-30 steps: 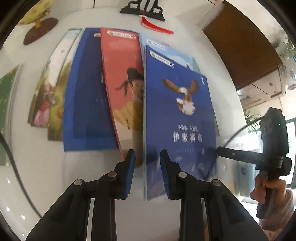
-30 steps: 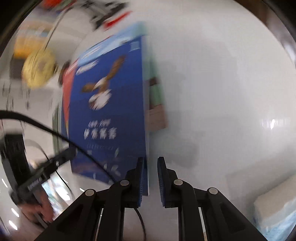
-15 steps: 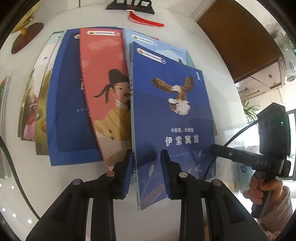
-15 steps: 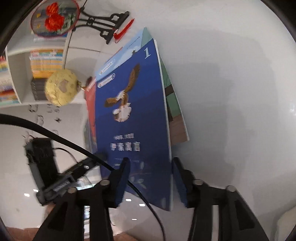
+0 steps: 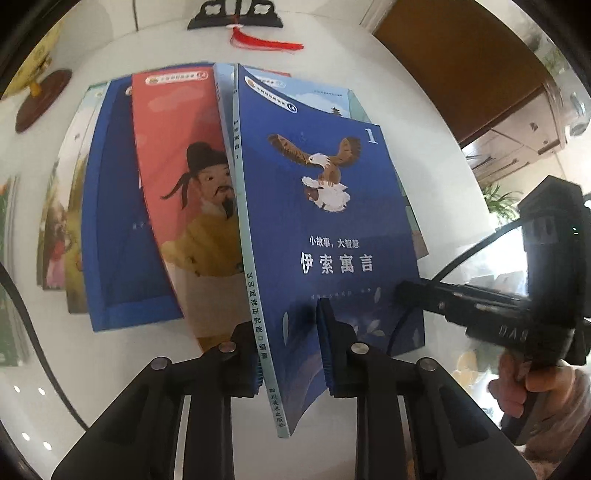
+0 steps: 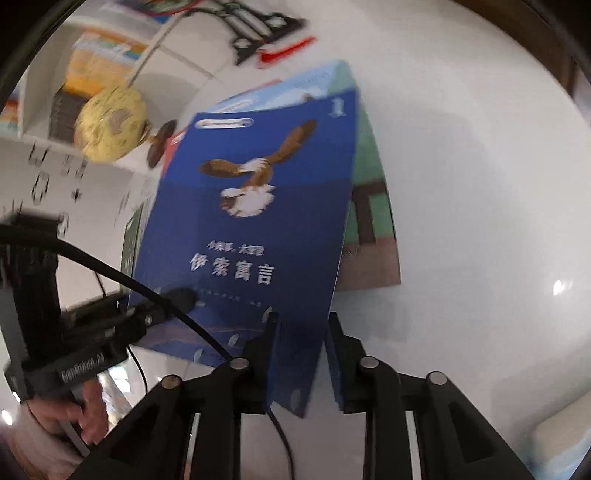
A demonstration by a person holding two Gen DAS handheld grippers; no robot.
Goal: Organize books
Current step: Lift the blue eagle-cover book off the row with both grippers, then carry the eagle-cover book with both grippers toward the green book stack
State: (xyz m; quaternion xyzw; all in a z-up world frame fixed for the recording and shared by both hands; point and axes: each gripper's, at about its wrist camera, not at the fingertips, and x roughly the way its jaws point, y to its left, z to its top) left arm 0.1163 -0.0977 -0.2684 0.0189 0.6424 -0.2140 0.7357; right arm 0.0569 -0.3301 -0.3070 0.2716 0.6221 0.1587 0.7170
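Observation:
The blue eagle book (image 5: 332,206) lies on top of a fanned row of books on the white table (image 5: 92,369), with its near end lifted and its spine tilted up. My left gripper (image 5: 284,314) has its lower left corner between the jaws, which are closing with the pads against spine and cover. My right gripper (image 6: 302,317) straddles the lower right corner of the eagle book (image 6: 258,166). Its jaws are closing too, with slack around the book. Beside it lie a red book (image 5: 184,184), a dark blue book (image 5: 110,221) and a green-brown book (image 6: 369,221).
A yellow globe (image 6: 110,125) on a wooden base stands at the table's far left. A black stand with a red tassel (image 5: 236,14) is at the back. More picture books (image 5: 59,229) lie left. A hand (image 5: 517,376) holds the right gripper (image 5: 400,306); a cable (image 6: 166,295) crosses the cover.
The eagle book's near end has come up and tilted, spine toward the left camera. The left jaws have narrowed on it. The right jaws widened and now straddle its corner.

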